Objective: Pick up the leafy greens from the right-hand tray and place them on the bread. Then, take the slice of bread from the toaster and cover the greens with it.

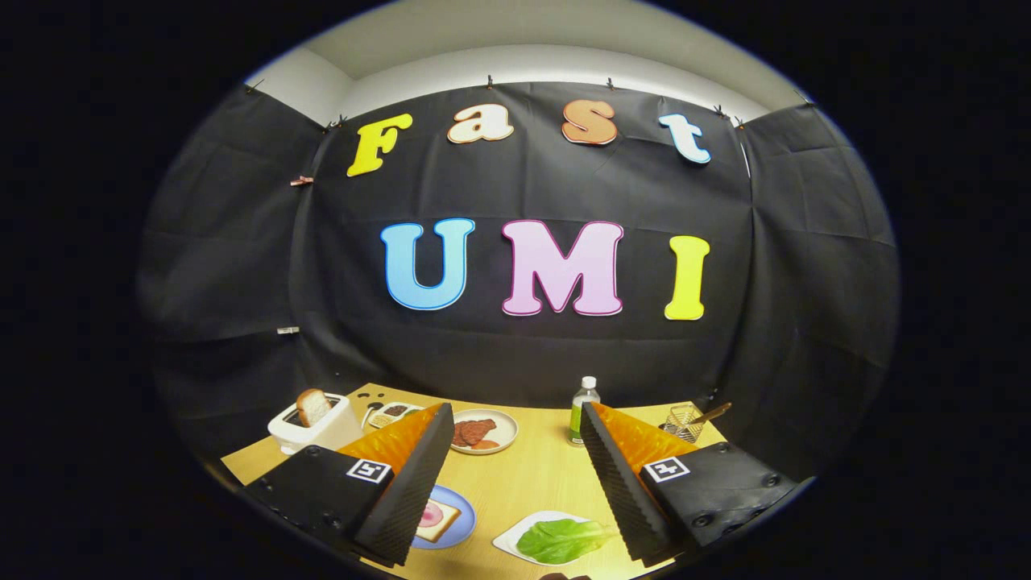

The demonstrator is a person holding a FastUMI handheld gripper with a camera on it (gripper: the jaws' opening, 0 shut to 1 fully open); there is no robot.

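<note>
The tool (515, 459) is wide open and holds nothing. Its two fingers hang above the table (532, 475). Each finger has a small square black-and-white tag, with no words on it. The leafy greens (561, 540) lie on a white tray (509, 538) between the fingers. A bread slice (436, 519) sits on a blue plate (461, 524) by the left finger. Another slice (312, 406) stands in the white toaster (310, 431).

Claw (515, 475) open above table (523, 475); leafy greens (560, 540) between fingers.
</note>
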